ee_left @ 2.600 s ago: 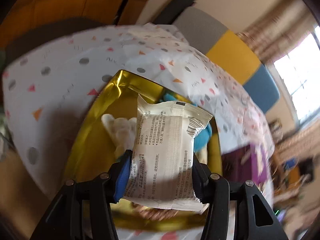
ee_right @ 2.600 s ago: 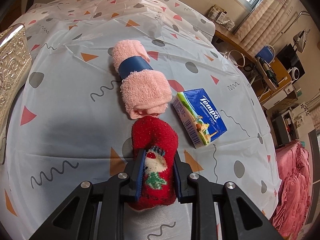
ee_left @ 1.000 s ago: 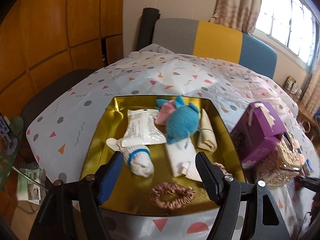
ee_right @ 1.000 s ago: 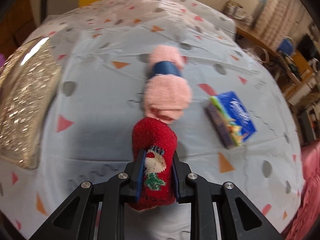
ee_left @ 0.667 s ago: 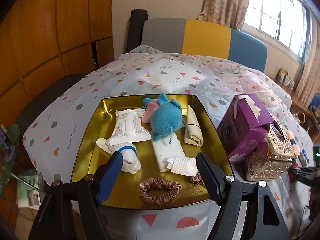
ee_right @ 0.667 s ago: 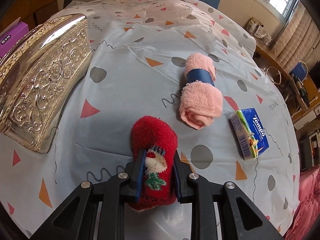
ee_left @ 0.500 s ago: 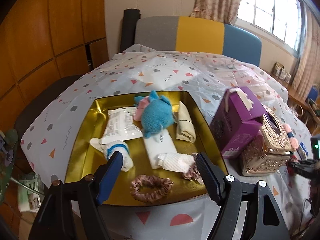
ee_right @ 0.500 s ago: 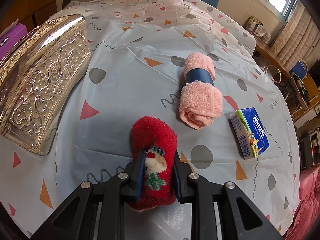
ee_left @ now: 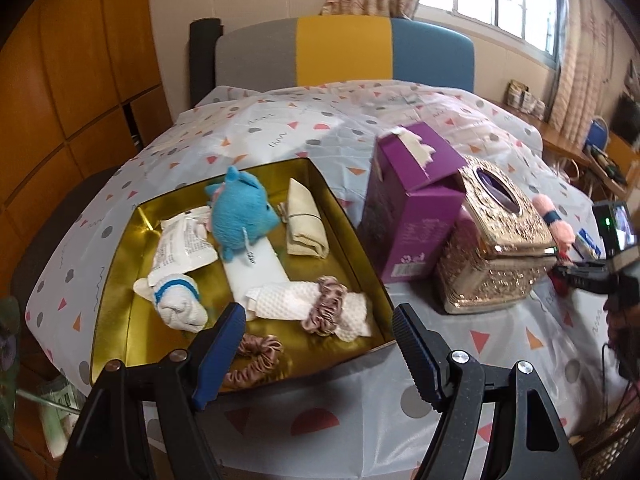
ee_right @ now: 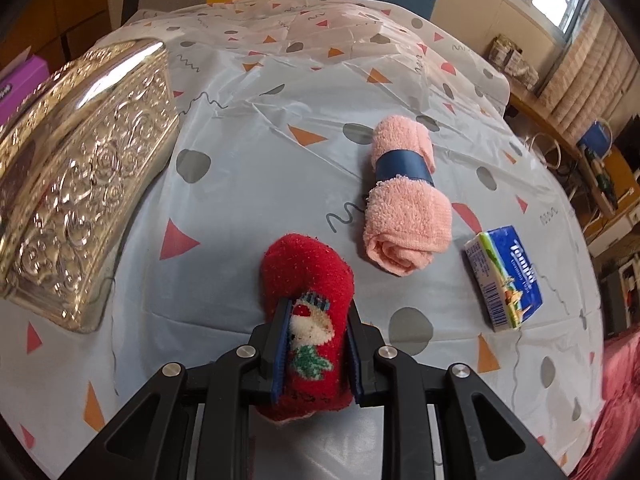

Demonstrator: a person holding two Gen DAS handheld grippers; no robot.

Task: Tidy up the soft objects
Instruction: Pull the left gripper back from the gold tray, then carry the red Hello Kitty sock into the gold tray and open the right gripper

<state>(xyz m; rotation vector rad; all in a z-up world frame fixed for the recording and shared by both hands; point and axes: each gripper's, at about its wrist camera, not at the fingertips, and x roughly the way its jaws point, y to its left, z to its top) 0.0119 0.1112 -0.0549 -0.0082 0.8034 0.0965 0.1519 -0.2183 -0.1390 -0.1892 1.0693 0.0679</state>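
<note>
My left gripper (ee_left: 318, 330) is open and empty, held above the near edge of a gold tray (ee_left: 116, 276). The tray holds a blue plush toy (ee_left: 240, 212), a white packet (ee_left: 182, 246), a white sock with a blue band (ee_left: 176, 300), a beige pouch (ee_left: 304, 224), white cloths and pink scrunchies (ee_left: 324, 308). My right gripper (ee_right: 316, 344) is shut on a red Christmas sock (ee_right: 308, 280) above the tablecloth. A rolled pink towel with a blue band (ee_right: 404, 196) lies just beyond it. The right gripper also shows at the far right of the left wrist view (ee_left: 576, 272).
An ornate gold tissue box (ee_right: 80, 168) stands left of the red sock, also seen in the left wrist view (ee_left: 496, 240), next to a purple carton (ee_left: 412, 200). A blue Tempo tissue pack (ee_right: 504, 280) lies at the right. A chair (ee_left: 344, 52) stands behind the table.
The left gripper let go of the white packet, which now lies in the tray, then drew back and swung right. The right gripper keeps its hold on the red sock and shifted left.
</note>
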